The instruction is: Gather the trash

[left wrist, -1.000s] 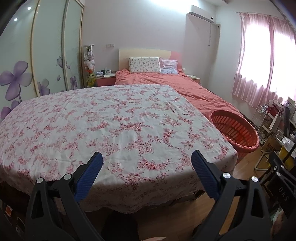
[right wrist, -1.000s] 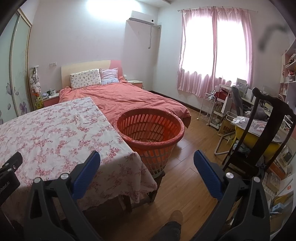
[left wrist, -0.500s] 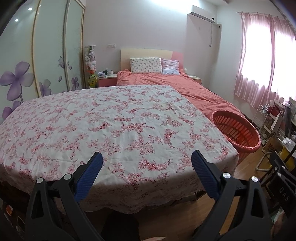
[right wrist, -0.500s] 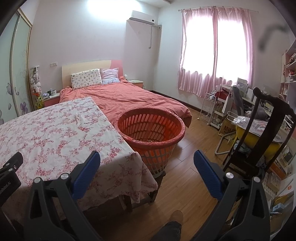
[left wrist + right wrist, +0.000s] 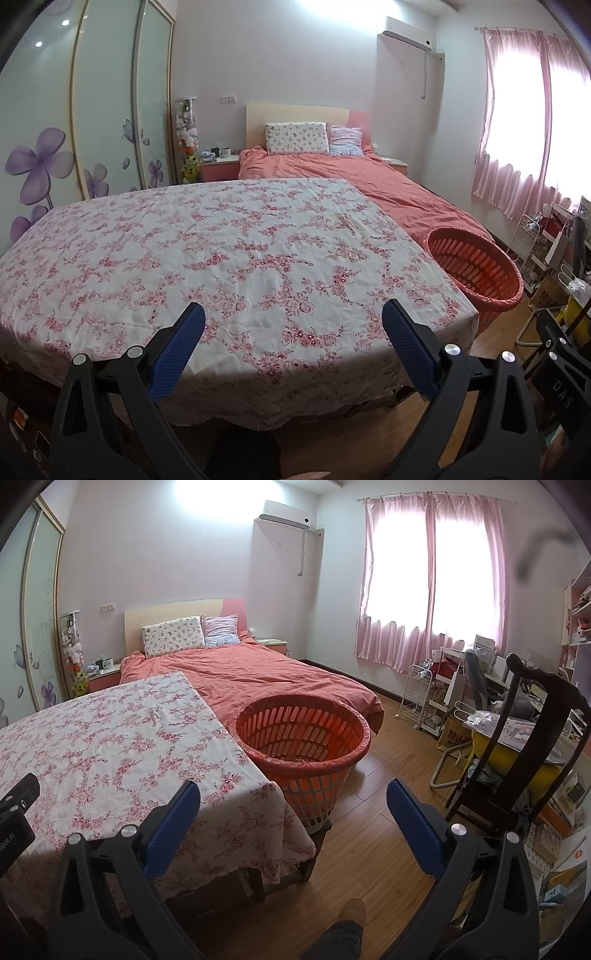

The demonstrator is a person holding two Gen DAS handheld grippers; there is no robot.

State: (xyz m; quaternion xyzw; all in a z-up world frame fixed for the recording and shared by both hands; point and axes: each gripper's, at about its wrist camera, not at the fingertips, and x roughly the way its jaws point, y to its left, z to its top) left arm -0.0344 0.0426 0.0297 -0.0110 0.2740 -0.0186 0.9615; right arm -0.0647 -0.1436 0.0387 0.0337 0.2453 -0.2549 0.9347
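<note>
An orange slatted basket (image 5: 303, 734) stands on a low stool at the table's right end; it also shows in the left wrist view (image 5: 476, 267). Something small and pale lies at its bottom, too small to tell. The table carries a red floral cloth (image 5: 221, 258), and I see no trash on it. My left gripper (image 5: 293, 328) is open and empty over the table's near edge. My right gripper (image 5: 293, 806) is open and empty, held above the floor near the table's corner, short of the basket.
A bed with a coral cover (image 5: 258, 675) lies behind the table and basket. A dark wooden chair (image 5: 517, 738) and cluttered shelves (image 5: 443, 694) stand at the right. A wardrobe with purple flowers (image 5: 74, 147) lines the left wall. Wooden floor (image 5: 388, 775) lies between basket and chair.
Both views have drifted slightly: the table and basket sit a touch further off and lower. Both grippers stay open and empty.
</note>
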